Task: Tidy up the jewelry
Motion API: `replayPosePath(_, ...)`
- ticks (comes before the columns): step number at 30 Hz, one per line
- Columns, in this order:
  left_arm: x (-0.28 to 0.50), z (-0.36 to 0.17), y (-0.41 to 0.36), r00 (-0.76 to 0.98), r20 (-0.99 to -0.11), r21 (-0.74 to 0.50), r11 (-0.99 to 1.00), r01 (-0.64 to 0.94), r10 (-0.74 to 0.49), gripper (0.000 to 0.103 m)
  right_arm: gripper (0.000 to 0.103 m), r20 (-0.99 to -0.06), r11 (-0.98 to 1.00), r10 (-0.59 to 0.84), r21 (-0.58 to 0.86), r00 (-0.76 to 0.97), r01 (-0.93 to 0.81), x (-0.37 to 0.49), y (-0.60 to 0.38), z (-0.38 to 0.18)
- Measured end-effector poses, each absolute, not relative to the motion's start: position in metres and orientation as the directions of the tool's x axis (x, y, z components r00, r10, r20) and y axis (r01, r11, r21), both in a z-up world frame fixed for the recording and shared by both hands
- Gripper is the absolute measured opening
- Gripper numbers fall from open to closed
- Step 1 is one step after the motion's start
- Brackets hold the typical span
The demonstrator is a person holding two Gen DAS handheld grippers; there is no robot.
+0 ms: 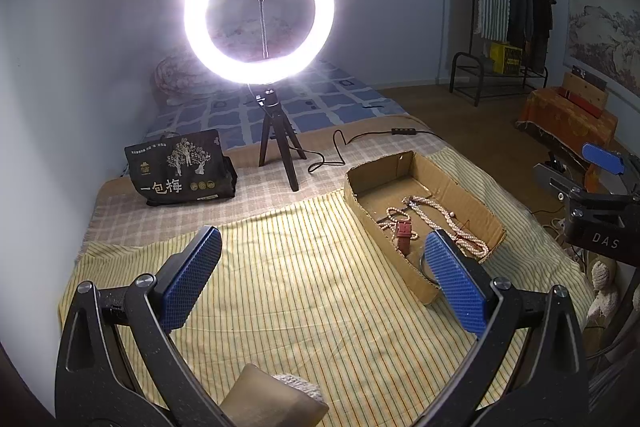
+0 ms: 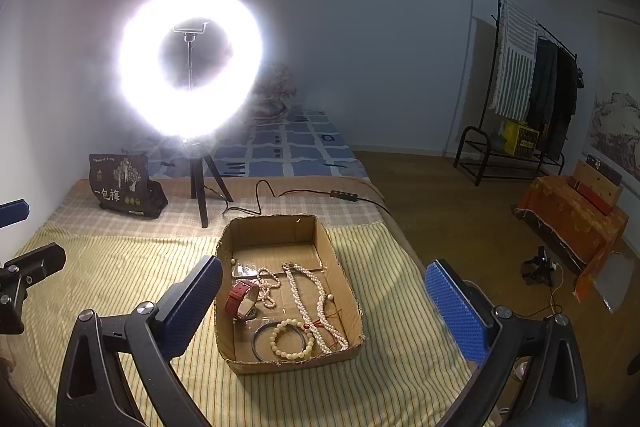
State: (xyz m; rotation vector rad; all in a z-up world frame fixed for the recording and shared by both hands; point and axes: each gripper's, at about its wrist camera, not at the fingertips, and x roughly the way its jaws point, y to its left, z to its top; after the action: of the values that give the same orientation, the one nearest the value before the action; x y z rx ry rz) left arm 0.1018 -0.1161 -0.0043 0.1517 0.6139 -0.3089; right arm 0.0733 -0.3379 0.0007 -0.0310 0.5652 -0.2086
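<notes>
A shallow cardboard box (image 2: pixel 340 267) lies on the yellow striped cloth (image 2: pixel 120 275). It holds a long pearl necklace (image 2: pixel 316 303), a red-strapped watch (image 2: pixel 240 301), a cream bead bracelet (image 2: pixel 292 339) and a dark bangle (image 2: pixel 258 341). My right gripper (image 2: pixel 324 303) is open and empty, with the box between its fingers. My left gripper (image 1: pixel 322 275) is open and empty over the cloth, left of the box (image 1: pixel 460 187). The necklace (image 1: pixel 452 223) and watch (image 1: pixel 402 237) show there too.
A lit ring light on a black tripod (image 1: pixel 280 147) stands behind the box, its cable (image 1: pixel 360 139) trailing right. A black printed bag (image 1: pixel 180 167) sits at the back left. A clothes rack (image 2: pixel 520 99) and an orange-covered stand (image 2: pixel 568 215) are on the floor to the right.
</notes>
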Motion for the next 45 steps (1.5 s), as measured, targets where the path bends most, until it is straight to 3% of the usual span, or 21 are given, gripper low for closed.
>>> replayPosePath(45,0.1007,-0.0005,-0.1185,0.769,-0.588,0.032,0.942,0.334,-0.253,0.103,0.103,-0.545,0.978,-0.207,-0.097,0.812,0.184,0.0751,-0.3389,-0.0038)
